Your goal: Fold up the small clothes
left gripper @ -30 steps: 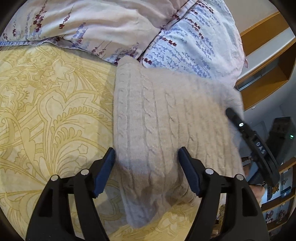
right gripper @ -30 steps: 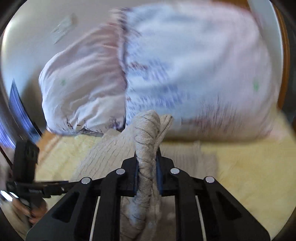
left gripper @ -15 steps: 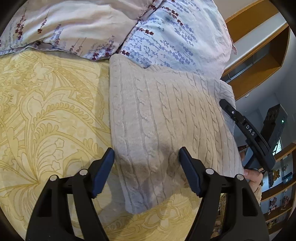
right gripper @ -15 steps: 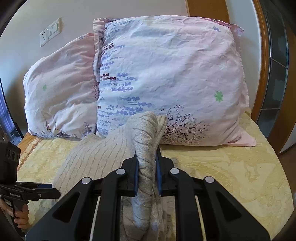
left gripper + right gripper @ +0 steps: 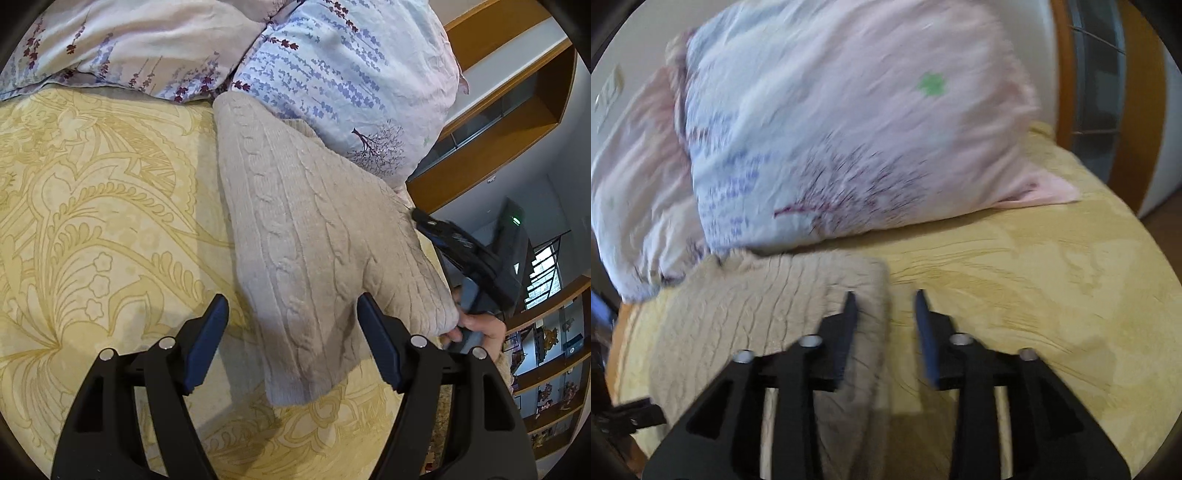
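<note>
A beige cable-knit sweater point(image 5: 306, 236) lies folded on the yellow patterned bedspread point(image 5: 96, 229), its far end against the pillows. My left gripper point(image 5: 291, 314) is open and empty, hovering over the sweater's near end. In the right wrist view the sweater point(image 5: 768, 306) lies flat to the left. My right gripper point(image 5: 884, 306) is open and empty, its left finger over the sweater's right edge, its right finger over the bedspread point(image 5: 1034, 280). The right gripper also shows in the left wrist view point(image 5: 472, 258), beside the sweater's right edge. The right view is motion-blurred.
Two floral pillows point(image 5: 332, 62) point(image 5: 831, 133) lean at the head of the bed, touching the sweater's far end. Wooden shelving point(image 5: 498, 122) stands beyond the bed's right side. A wooden frame and window point(image 5: 1108, 92) lie at the far right.
My right gripper has opened and let go of the sweater's fold, which now lies flat. The left gripper stayed open over the sweater's near end.
</note>
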Tool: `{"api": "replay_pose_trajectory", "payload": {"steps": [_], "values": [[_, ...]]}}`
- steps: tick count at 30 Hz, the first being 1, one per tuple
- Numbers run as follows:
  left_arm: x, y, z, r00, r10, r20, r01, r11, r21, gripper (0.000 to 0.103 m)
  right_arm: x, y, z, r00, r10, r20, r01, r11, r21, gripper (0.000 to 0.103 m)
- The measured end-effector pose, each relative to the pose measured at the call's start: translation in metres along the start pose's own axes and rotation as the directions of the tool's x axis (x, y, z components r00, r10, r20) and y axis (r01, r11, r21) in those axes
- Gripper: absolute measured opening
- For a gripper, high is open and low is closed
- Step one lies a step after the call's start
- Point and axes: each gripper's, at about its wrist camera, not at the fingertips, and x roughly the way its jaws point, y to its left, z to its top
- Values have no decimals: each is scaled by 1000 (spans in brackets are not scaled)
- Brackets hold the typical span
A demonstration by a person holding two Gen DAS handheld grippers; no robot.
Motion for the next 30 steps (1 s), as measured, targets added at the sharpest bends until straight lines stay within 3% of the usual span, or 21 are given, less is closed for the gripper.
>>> {"api": "replay_pose_trajectory", "payload": {"steps": [3,7,10,15,16,17,18,21,25,30], "values": [[-4,2,-2,1000,-19,9,19,1000,-13,69,-37,-6,-13,996,88,32,-90,995,37,45],[-5,4,-6,1000,-31,4,31,999,-32,63,-70,0,-42,984,178,9,-178,984,13,45],[-4,6,-10,999,-37,-6,37,998,-46,60,-73,1,-55,975,218,-28,-218,976,27,45],[-2,6,-15,998,-54,-21,53,997,-60,45,-68,5,-74,964,253,-86,-251,967,41,43],[-1,7,-16,998,-58,-24,57,996,-65,42,-66,7,-77,963,255,-92,-252,967,41,39],[-1,7,-16,998,-62,-25,60,996,-67,37,-64,8,-79,962,254,-98,-251,967,37,23],[-1,8,-17,998,-65,-25,63,996,-67,30,-62,9,-81,964,245,-102,-243,970,30,15],[-4,7,-18,997,-72,-18,71,996,-51,18,-74,9,-79,975,220,-36,-220,975,2,12],[-13,4,-21,995,-101,-3,101,995,-28,15,-102,11,-71,977,198,73,-195,979,-51,11],[-12,5,-35,995,-95,-26,95,995,-4,14,-74,5,-86,997,67,-37,-71,993,-99,11]]}}
